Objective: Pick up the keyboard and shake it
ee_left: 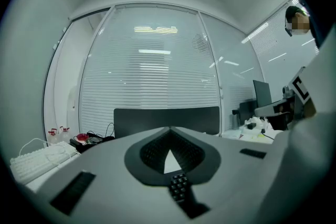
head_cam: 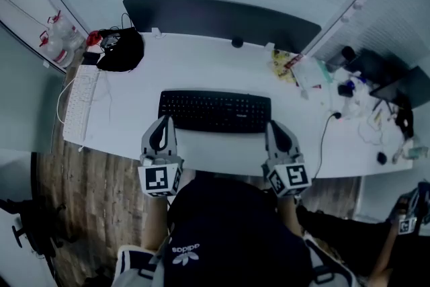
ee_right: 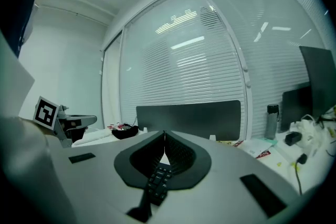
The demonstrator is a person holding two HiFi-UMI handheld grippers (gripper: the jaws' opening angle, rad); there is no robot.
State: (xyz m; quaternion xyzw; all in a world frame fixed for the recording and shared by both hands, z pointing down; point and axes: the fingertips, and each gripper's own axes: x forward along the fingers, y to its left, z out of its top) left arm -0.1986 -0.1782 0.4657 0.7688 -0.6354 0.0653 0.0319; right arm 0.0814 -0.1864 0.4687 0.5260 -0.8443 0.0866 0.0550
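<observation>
Black against the white worktop [head_cam: 201,64], the keyboard [head_cam: 215,111] lies flat in the head view, with the left gripper [head_cam: 163,121] at its near left corner and the right gripper [head_cam: 273,126] at its near right corner. In the left gripper view the jaws are pressed together on nothing, a strip of keys [ee_left: 178,186] showing beneath them. The right gripper view shows its jaws likewise met and empty, so this looks like the approach, and next both pairs must spread to take the keyboard's ends.

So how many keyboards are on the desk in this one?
2. A black full-size keyboard lies mid-desk, before the person; a white keyboard lies along the white desk's left edge. The desk's cluttered right end could hide another.
</observation>
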